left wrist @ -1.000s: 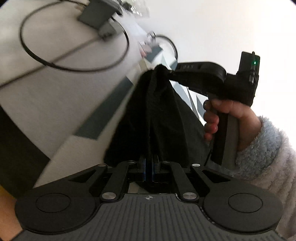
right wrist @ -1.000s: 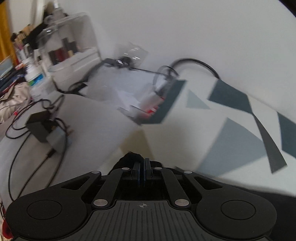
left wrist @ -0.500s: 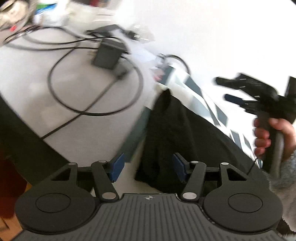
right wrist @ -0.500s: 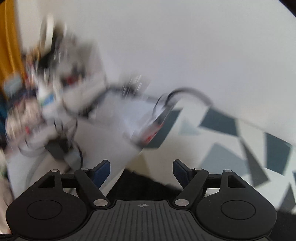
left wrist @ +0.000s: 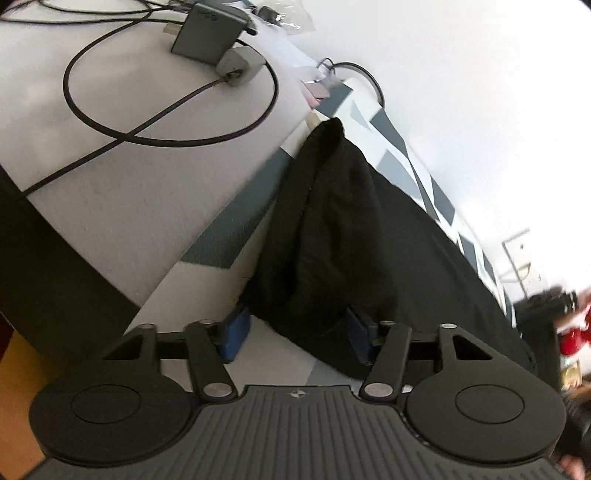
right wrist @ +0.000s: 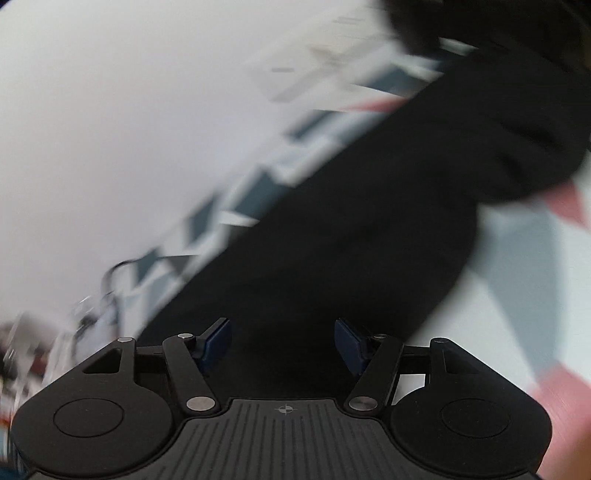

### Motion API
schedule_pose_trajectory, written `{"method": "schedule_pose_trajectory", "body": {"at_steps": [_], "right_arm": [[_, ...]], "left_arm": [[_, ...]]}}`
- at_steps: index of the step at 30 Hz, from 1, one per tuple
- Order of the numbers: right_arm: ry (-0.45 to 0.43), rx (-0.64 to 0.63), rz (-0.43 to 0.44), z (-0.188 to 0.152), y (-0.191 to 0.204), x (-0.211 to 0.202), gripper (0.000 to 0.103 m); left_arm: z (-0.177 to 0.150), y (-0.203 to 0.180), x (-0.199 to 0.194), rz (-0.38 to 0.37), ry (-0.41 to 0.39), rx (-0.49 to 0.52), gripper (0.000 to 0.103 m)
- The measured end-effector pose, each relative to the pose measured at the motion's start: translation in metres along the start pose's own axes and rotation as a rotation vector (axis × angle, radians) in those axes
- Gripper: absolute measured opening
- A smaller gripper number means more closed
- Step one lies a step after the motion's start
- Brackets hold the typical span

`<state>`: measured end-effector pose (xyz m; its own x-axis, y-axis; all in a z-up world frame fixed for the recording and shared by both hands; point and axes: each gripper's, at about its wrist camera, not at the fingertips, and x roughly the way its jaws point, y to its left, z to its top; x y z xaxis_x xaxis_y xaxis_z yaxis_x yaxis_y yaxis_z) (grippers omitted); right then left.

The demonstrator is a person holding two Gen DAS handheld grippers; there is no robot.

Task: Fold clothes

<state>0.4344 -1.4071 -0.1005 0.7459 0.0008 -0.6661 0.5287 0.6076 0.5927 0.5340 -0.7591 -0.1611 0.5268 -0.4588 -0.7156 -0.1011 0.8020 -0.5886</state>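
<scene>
A black garment lies in a long heap on a white and grey patterned cover. Its near end sits just ahead of my left gripper, which is open, blue pads apart, holding nothing. In the right wrist view the same black garment fills the middle of a blurred picture. My right gripper hovers over it, open and holding nothing. The right gripper is out of sight in the left wrist view.
A grey felt surface to the left carries a looped black cable and a grey power adapter. A white wall runs behind the cover. Red and dark items sit at the far right edge.
Both grippers held the black garment shut a second ago, then opened and let it drop onto the cover. The right gripper has since swung away fast, out of the left view.
</scene>
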Motion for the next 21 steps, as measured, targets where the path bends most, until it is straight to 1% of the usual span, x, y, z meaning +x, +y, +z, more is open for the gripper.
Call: {"method": "schedule_pose_trajectory", "body": {"at_steps": [1, 2, 3, 4, 5, 6, 7, 8, 9, 13, 14, 15, 16, 17, 18, 19, 20, 21], "right_arm": [[0.0, 0.038, -0.016, -0.004, -0.012, -0.002, 0.059], [0.001, 0.077, -0.031, -0.008, -0.024, -0.003, 0.059], [0.001, 0.115, -0.047, -0.012, -0.037, -0.005, 0.059], [0.001, 0.139, -0.057, -0.014, -0.042, 0.0, 0.056], [0.001, 0.16, -0.061, -0.015, -0.044, 0.006, 0.051], [0.007, 0.18, -0.06, -0.016, -0.045, 0.012, 0.045], [0.015, 0.2, -0.057, -0.017, -0.047, 0.017, 0.03], [-0.001, 0.2, -0.056, -0.016, -0.045, 0.016, 0.013], [-0.022, 0.194, -0.055, -0.015, -0.043, 0.012, 0.006], [-0.108, 0.172, -0.052, -0.009, -0.034, -0.002, 0.005], [-0.129, 0.142, -0.062, -0.008, -0.028, -0.007, 0.005], [-0.129, 0.12, -0.077, -0.008, -0.025, -0.009, 0.005], [-0.122, 0.101, -0.093, -0.007, -0.023, -0.009, 0.005], [-0.095, 0.082, -0.127, -0.007, -0.025, -0.003, 0.005], [-0.063, 0.063, -0.165, -0.007, -0.028, 0.006, 0.005], [-0.035, 0.046, -0.209, -0.005, -0.028, 0.012, 0.007], [-0.009, 0.03, -0.255, -0.002, -0.028, 0.018, 0.017], [0.018, 0.013, -0.3, 0.002, -0.028, 0.023, 0.023]], "left_arm": [[0.001, 0.001, 0.002, 0.0, 0.003, -0.006, 0.029], [0.002, 0.002, 0.004, 0.0, 0.006, -0.012, 0.019], [0.003, 0.003, 0.007, 0.0, 0.009, -0.018, 0.017], [0.004, 0.004, 0.009, 0.0, 0.012, -0.024, 0.014], [0.004, 0.004, 0.008, -0.002, 0.012, -0.029, 0.012], [0.003, 0.004, 0.008, -0.003, 0.012, -0.034, 0.012], [0.003, 0.004, 0.008, -0.005, 0.013, -0.039, 0.012], [0.003, 0.004, 0.008, -0.007, 0.013, -0.044, 0.011], [0.003, 0.003, 0.007, -0.008, 0.014, -0.049, 0.011], [0.0, 0.002, 0.008, -0.013, 0.02, -0.059, 0.009], [-0.002, -0.001, 0.009, -0.002, 0.022, -0.046, 0.009], [-0.003, -0.001, 0.008, 0.009, 0.014, -0.041, 0.009], [-0.004, -0.002, 0.007, 0.019, 0.007, -0.036, 0.01], [-0.004, -0.002, 0.006, 0.03, 0.0, -0.031, 0.011], [-0.005, -0.003, 0.004, 0.04, -0.007, -0.026, 0.015], [-0.006, -0.003, 0.003, 0.051, -0.015, -0.021, 0.018], [-0.006, -0.003, 0.002, 0.061, -0.022, -0.016, 0.023], [-0.007, -0.004, 0.001, 0.072, -0.029, -0.011, 0.027]]}}
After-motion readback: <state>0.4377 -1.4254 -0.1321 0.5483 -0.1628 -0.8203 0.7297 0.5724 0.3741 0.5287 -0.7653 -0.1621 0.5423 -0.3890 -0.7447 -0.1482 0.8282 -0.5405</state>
